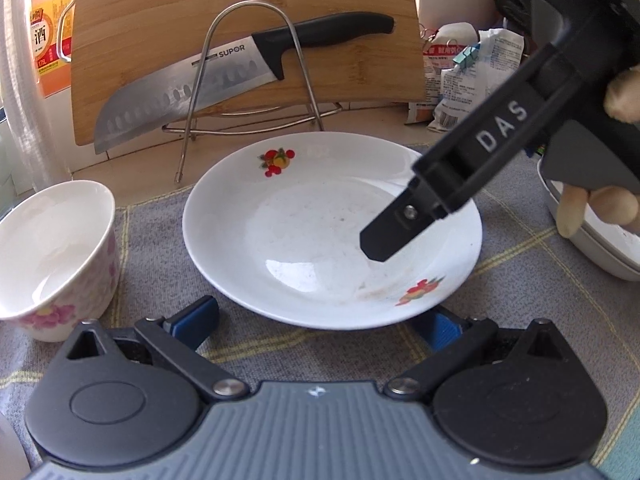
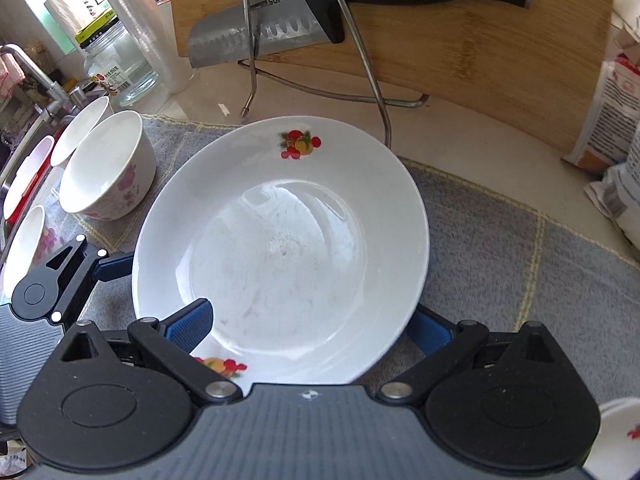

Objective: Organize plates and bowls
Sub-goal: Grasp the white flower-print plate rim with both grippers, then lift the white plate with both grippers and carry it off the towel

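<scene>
White fruit-print plate [image 2: 280, 240] is empty and sits on a grey towel [image 2: 500, 248]. Right gripper [image 2: 308, 330] straddles its near rim, jaws spread, no grip. Left gripper [image 1: 316, 318] gapes wide nearby. Empty floral bowl [image 2: 108, 168] to the left. Knife [image 2: 320, 12] against the cutting board [image 2: 500, 60].

Bamboo cutting board [image 1: 248, 40] stands upright against the wall ahead of the tongs, held in a wire rack [image 1: 248, 76]; a SUPOR knife [image 1: 224, 76] leans across its face. Grey checked cloth [image 2: 500, 248] covers the counter [image 2: 460, 140] beneath the tongs. Glass jar [image 2: 116, 68] and faucet [image 2: 36, 76] far left; printed packets [image 1: 468, 76] far right.
</scene>
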Tool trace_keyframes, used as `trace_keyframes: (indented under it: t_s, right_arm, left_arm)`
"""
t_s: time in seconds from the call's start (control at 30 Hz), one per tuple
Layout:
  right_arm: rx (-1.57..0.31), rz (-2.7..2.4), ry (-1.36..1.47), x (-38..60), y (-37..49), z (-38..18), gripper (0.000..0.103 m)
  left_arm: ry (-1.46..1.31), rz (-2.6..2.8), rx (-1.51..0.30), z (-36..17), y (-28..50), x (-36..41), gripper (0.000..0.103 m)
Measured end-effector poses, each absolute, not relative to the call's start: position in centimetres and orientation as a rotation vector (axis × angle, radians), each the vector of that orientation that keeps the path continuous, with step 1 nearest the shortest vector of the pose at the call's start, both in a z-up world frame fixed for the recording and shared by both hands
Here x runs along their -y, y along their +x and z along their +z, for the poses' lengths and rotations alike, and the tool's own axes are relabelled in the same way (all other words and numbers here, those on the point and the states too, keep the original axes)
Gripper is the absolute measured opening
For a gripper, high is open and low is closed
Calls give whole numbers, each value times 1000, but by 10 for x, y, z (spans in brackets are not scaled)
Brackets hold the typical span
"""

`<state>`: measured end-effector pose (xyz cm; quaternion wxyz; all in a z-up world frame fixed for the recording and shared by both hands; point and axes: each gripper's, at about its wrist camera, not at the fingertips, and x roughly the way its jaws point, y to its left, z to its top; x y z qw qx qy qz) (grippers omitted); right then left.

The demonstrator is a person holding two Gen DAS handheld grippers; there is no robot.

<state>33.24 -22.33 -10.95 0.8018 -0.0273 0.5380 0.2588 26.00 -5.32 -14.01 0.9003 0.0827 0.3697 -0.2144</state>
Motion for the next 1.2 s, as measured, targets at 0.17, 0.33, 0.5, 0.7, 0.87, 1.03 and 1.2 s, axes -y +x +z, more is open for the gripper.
trace_keyframes:
  t_s: [0.17, 0.33, 0.5, 0.7, 0.87, 1.03, 1.2]
  right_arm:
    - [-1160, 595, -59, 222, 349, -109, 103]
    - [-1163, 632, -53, 221, 368, -109, 103]
    - [-1166, 665, -58, 217, 382, -108, 103]
    - [-1162, 701, -80, 212, 393, -108, 103]
    - [-1164, 732, -91, 210, 398, -108, 103]
    - [-1179, 759, -101, 206, 403, -107, 103]
    - [-1198, 777, -96, 205, 408, -107, 103]
  left_arm:
    - [171, -455, -755, -141, 260, 51, 103]
    - [173, -462, -750, -141, 259, 50, 103]
    - [178, -477, -743, -141, 258, 48, 103]
    - [188, -503, -740, -140, 258, 47, 103]
    - [195, -521, -736, -140, 259, 45, 103]
    - [201, -535, -732, -140, 258, 44, 103]
    - [206, -550, -728, -140, 259, 42, 103]
